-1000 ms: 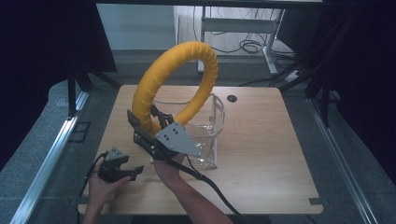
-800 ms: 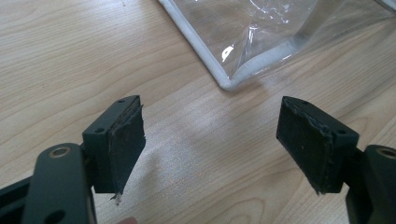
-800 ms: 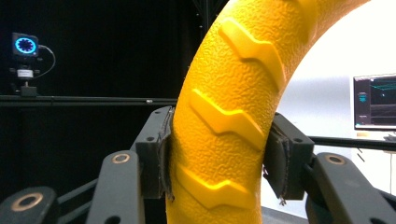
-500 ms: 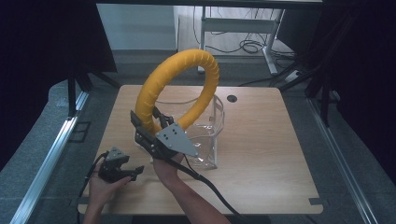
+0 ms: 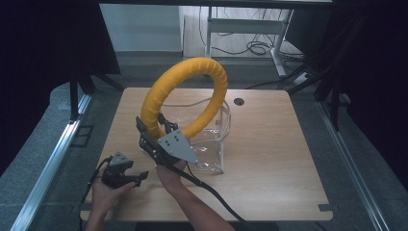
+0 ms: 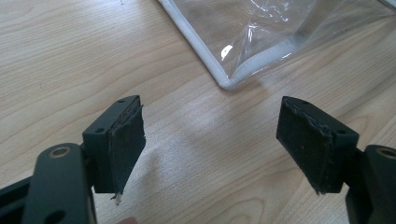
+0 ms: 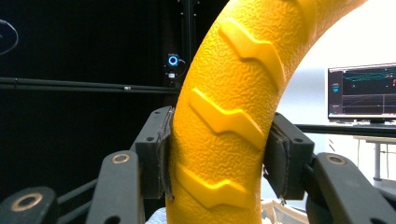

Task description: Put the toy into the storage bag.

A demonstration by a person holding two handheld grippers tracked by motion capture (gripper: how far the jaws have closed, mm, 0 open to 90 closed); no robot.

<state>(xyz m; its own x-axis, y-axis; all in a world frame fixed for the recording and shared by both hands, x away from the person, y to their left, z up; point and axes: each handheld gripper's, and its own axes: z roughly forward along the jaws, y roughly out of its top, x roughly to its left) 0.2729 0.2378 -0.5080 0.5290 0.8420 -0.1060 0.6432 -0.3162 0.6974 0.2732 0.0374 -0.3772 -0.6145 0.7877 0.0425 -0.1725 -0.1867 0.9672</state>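
The right gripper (image 7: 217,158) is clamped on the yellow ring (image 7: 224,121), its two pads pressing the ridged tube from either side at the bottom centre of the right gripper view. In the high view the same gripper (image 5: 153,136) sits left of centre, holding the ring upright by its lower left arc, while the far side of the ring dips into the clear plastic bag (image 5: 214,144) standing open on the wooden table (image 5: 279,159).

The grip is at one edge of a large hoop, so the ring's weight hangs well off to the side. It could pivot between the pads, swing down and push the bag over, or catch on the bag's rim and drag it across the table. The bag looks light and nothing holds it steady.

The left gripper (image 5: 126,177) rests at the lower left of the high view, jaws wide apart with nothing between them; in the left gripper view its pads (image 6: 125,140) frame bare wood, with the bag's white-edged corner (image 6: 229,81) in the upper middle, well apart.

Whether the ring's lower end touches the bag's floor is hard to make out through the creased plastic. The bag's mouth is partly hidden behind the ring.
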